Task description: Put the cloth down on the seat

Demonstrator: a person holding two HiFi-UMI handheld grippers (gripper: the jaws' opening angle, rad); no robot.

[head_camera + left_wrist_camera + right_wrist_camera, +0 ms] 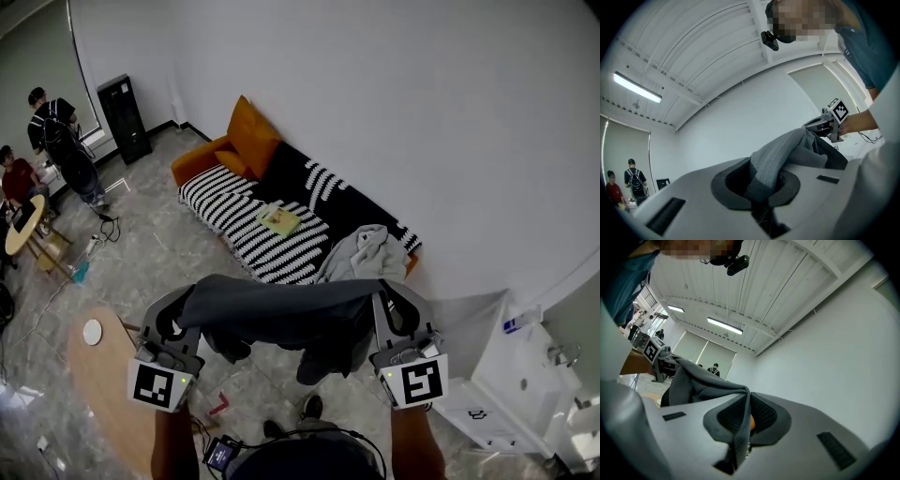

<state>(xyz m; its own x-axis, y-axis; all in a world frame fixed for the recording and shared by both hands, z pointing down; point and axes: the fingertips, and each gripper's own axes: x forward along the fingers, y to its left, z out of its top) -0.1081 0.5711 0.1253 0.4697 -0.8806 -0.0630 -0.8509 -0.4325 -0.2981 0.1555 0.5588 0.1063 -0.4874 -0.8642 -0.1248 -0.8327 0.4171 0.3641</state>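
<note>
Up close, left gripper (190, 300) and right gripper (382, 296), jaws of each clamped on a top corner of the dark cloth (281, 314); stretched aloft between them, well short of the striped seat (239, 211)

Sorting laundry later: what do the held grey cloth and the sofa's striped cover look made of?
Grey cloth: soft matte fabric, probably knit; it sags and folds in mid-air and shows fine ribs. Striped cover: likely a matte woven throw; it lies limp, hanging over the front edge.
</note>
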